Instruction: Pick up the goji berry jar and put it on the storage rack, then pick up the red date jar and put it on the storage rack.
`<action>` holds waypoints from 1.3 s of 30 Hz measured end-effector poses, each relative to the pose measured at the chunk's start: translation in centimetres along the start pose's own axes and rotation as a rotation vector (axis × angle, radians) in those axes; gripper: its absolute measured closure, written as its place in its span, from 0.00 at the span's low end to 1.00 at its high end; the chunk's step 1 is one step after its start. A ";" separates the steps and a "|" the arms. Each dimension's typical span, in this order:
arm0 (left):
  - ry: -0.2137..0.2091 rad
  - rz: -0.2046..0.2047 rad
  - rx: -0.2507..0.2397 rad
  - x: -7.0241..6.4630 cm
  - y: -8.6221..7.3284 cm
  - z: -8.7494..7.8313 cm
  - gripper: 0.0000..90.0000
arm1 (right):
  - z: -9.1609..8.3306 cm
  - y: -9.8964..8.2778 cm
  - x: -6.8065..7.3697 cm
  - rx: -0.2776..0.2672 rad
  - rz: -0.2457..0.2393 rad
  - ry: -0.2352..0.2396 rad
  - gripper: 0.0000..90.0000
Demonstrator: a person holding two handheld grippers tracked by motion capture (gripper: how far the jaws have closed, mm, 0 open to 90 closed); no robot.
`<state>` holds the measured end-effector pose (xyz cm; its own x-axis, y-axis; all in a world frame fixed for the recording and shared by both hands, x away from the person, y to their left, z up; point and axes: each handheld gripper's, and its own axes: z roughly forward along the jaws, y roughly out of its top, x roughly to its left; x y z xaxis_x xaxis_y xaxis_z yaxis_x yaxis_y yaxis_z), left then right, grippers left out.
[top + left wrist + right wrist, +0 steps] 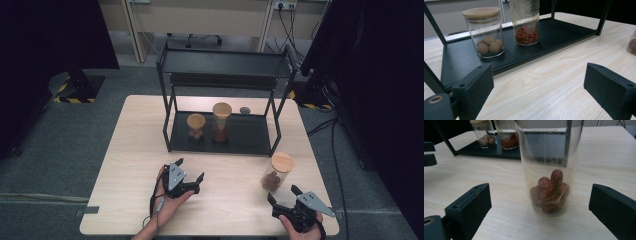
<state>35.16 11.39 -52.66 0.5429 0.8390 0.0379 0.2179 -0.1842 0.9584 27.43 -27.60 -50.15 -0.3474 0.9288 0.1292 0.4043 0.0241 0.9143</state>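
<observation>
A glass jar of dark red dates (276,173) (550,177) with a wooden lid stands on the table in front of the black rack. My right gripper (283,194) (539,212) is open just short of it, the jar standing ahead between the jaws without touching them. On the rack's bottom shelf (245,140) stand a short jar of round tan nuts (195,127) (485,33) and a taller jar of red berries (221,122) (526,23). Over bare table near the front edge, my left gripper (191,170) (537,87) is open and holds nothing.
The two-tier black metal rack (225,62) takes up the back middle of the wooden table (130,150). A small grey round thing (244,110) lies behind the rack's lower shelf. Dark screens flank the table; cables run on the floor at right.
</observation>
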 end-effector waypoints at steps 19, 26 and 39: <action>-0.001 -0.004 -0.003 0.1 0.0 0.0 0.10 | 0.0 3.1 0.5 -0.092 -0.040 0.022 0.04; 0.001 -0.002 -0.005 0.0 0.0 -0.1 0.10 | 1.1 4.0 0.6 -0.099 -0.049 0.027 0.04; -0.001 0.001 -0.007 0.0 0.0 -0.1 0.10 | 2.5 5.0 0.2 -0.109 -0.052 0.001 0.08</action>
<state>35.10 11.43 -52.67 0.5438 0.8383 0.0383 0.2121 -0.1815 0.9603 31.47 -26.37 -46.53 -0.3667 0.9269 0.0805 0.2908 0.0319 0.9563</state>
